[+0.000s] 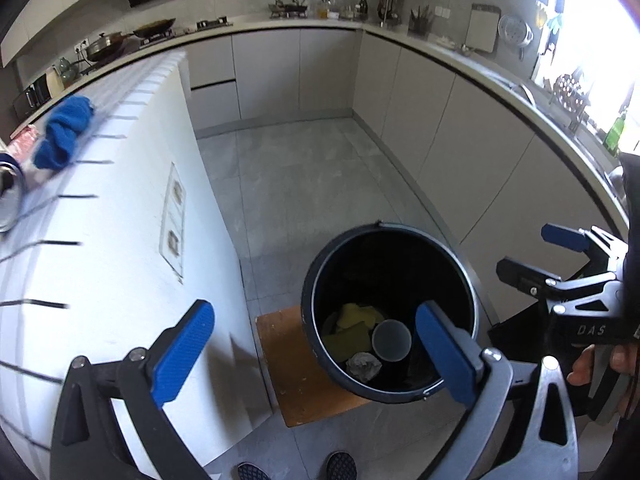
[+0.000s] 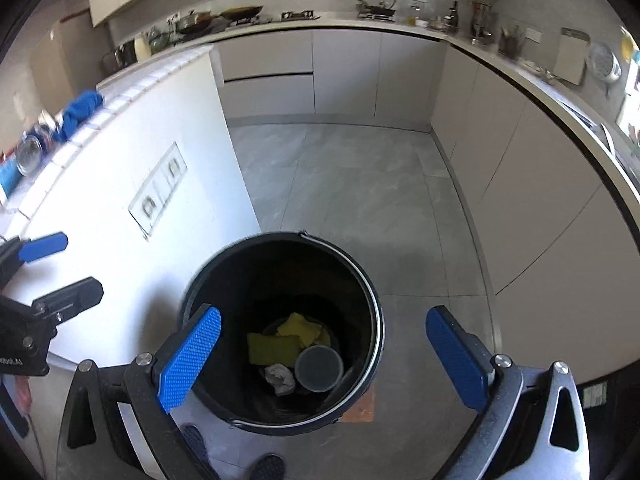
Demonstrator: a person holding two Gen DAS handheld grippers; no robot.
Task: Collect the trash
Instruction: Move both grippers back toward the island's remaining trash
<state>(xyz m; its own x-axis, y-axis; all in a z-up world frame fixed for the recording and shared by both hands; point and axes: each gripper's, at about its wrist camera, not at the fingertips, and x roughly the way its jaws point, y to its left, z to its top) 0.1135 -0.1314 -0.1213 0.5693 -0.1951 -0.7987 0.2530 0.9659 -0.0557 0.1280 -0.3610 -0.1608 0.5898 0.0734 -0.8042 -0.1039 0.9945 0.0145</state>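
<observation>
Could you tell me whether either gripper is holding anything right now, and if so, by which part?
Nothing is held. The left gripper and the right gripper are both open and empty above the black bin.

The bin (image 2: 280, 332) stands on the floor (image 2: 360, 184) upon a square board (image 1: 292, 364), just right of the island counter (image 1: 132, 216) and in front of the far cabinets (image 2: 344, 76). In the bin lie a cup (image 2: 319, 368), a crumpled paper (image 2: 280, 378) just left of the cup, and flat sponges (image 2: 272, 346) behind them. Left of the bin, on the island counter, a cloth (image 1: 64, 132) lies with a can (image 1: 8, 196) beside it, and two shoe tips (image 1: 340, 466) show on the floor in front of the bin.
</observation>
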